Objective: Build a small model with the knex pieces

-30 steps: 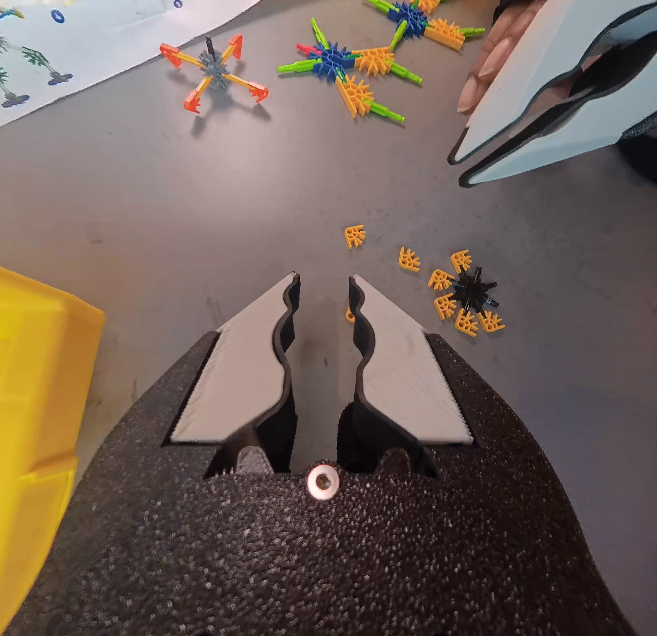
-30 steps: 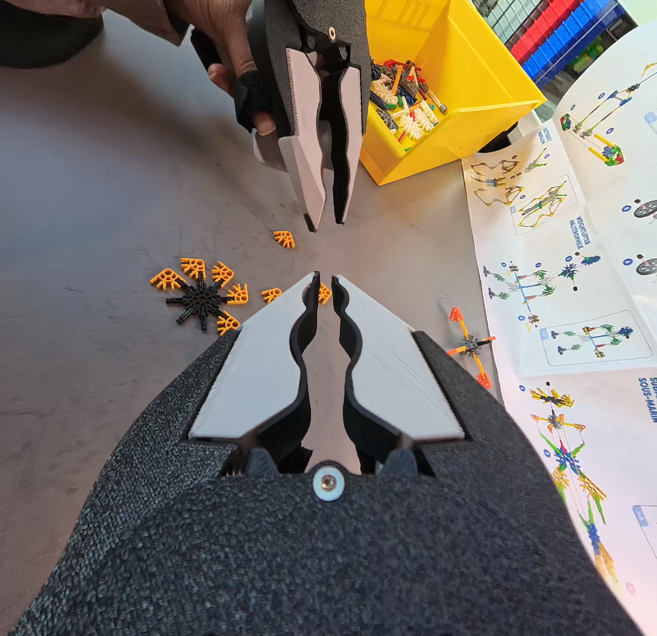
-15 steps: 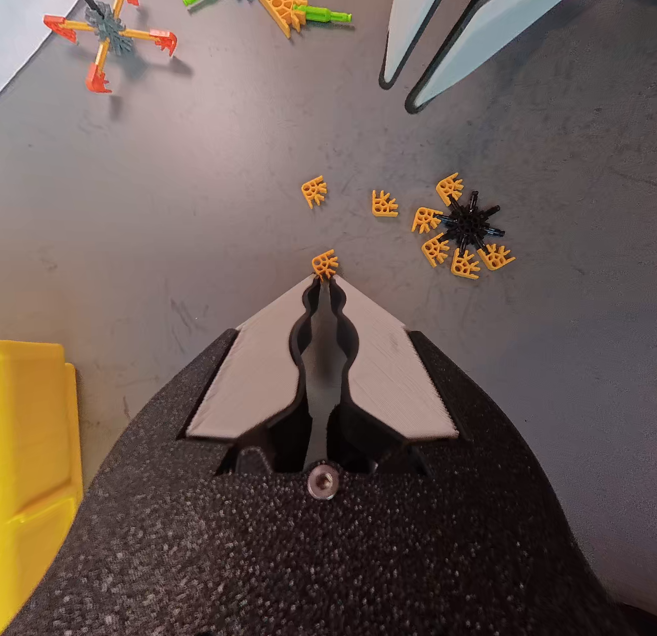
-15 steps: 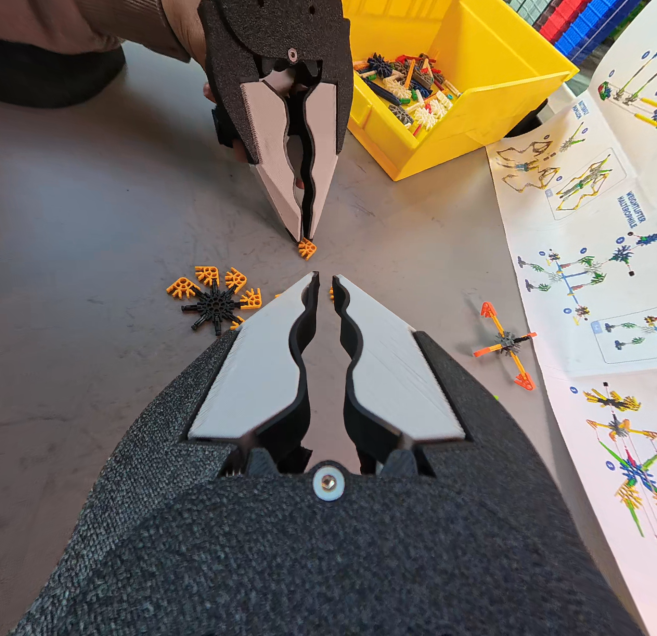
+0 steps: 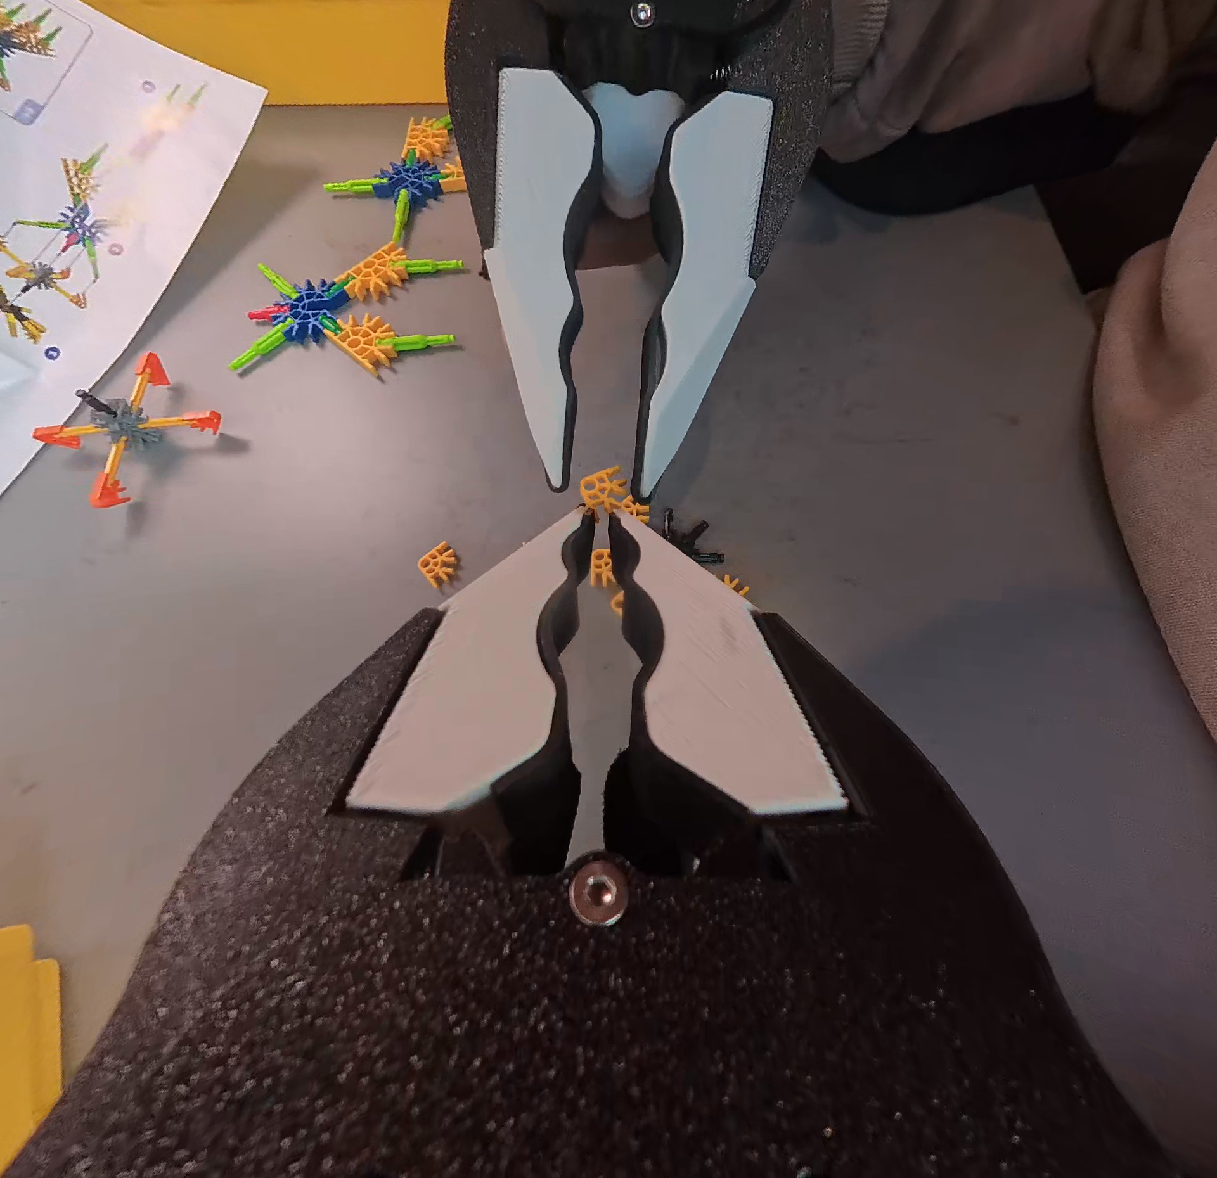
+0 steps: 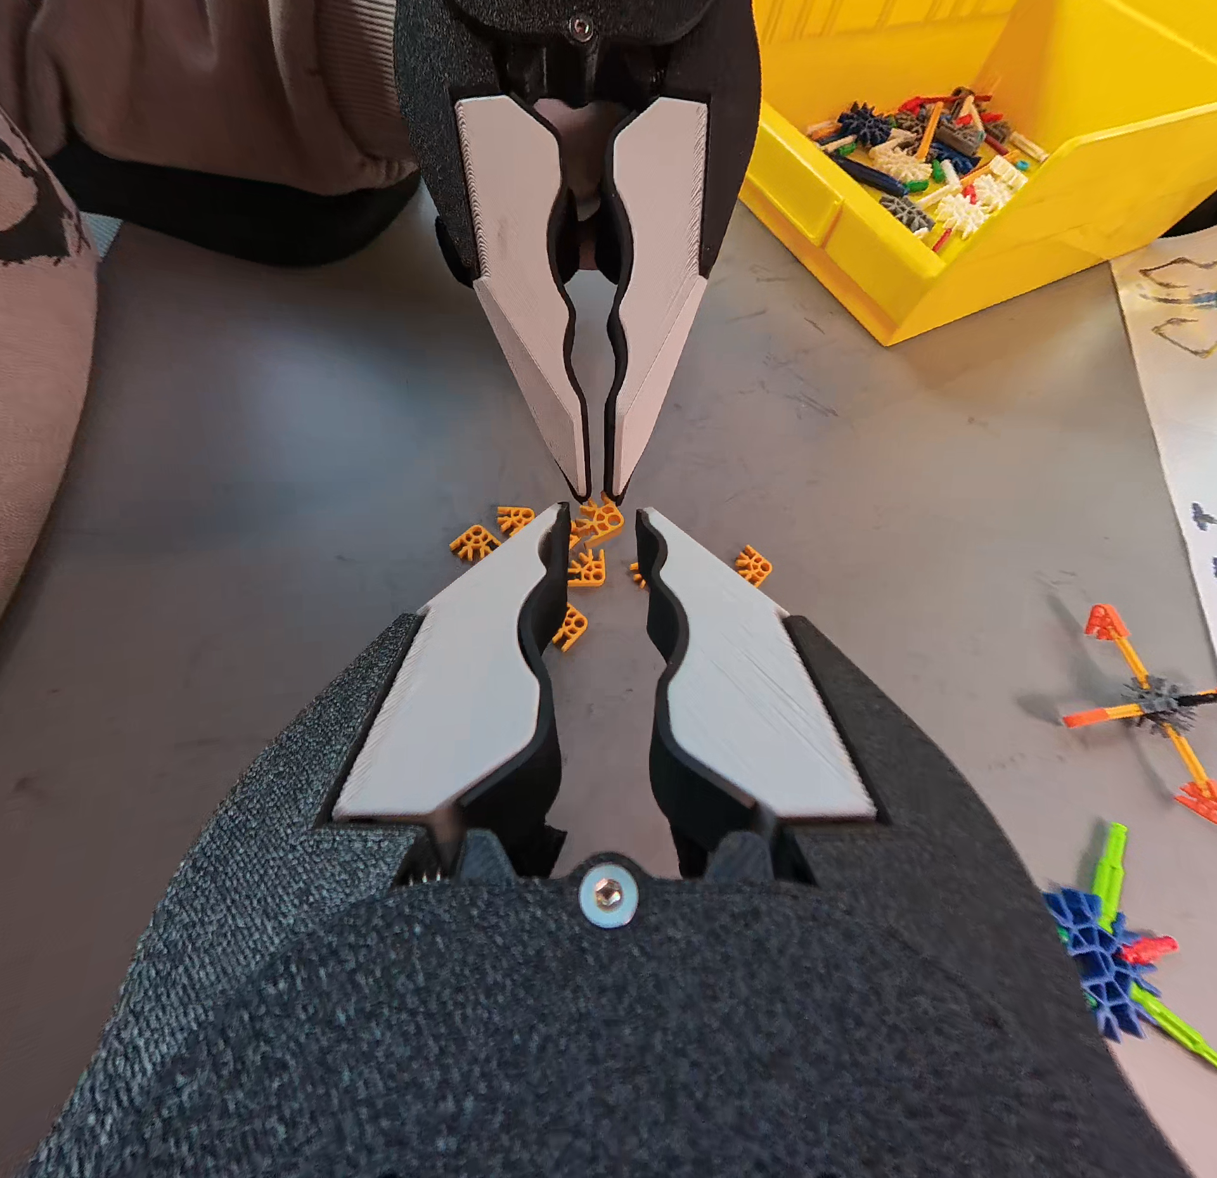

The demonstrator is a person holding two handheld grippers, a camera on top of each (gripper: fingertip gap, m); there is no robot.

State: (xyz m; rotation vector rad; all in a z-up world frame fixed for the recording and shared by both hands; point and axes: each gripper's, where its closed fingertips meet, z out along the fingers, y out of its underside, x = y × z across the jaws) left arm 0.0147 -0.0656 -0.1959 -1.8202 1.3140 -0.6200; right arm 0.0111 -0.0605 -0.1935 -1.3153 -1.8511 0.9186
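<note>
My left gripper (image 5: 598,517) is shut on a small orange fan-shaped connector (image 5: 602,488) held at its fingertips just above the grey table. My right gripper (image 6: 600,513) faces it tip to tip and is open, with one fingertip on each side of the connector (image 6: 602,522); I cannot tell whether they touch it. The left gripper also shows at the top of the right wrist view (image 6: 596,496), and the right gripper at the top of the left wrist view (image 5: 600,491). A black hub (image 5: 685,534) with orange connectors (image 6: 474,544) lies below, mostly hidden by the fingers.
A yellow bin (image 6: 922,277) of mixed parts stands at the back right. A cross with red-orange tips (image 5: 125,422) and a blue-green-orange assembly (image 5: 316,304) lie near an instruction sheet (image 5: 99,225). A loose orange connector (image 5: 438,564) lies nearby. A person's sleeve (image 5: 1152,422) borders the table. The tips of both grippers are at nearly the same place.
My left gripper closed on the orange connector and carried it toward the right gripper. The right gripper opened wider and came in until the two stand tip to tip.
</note>
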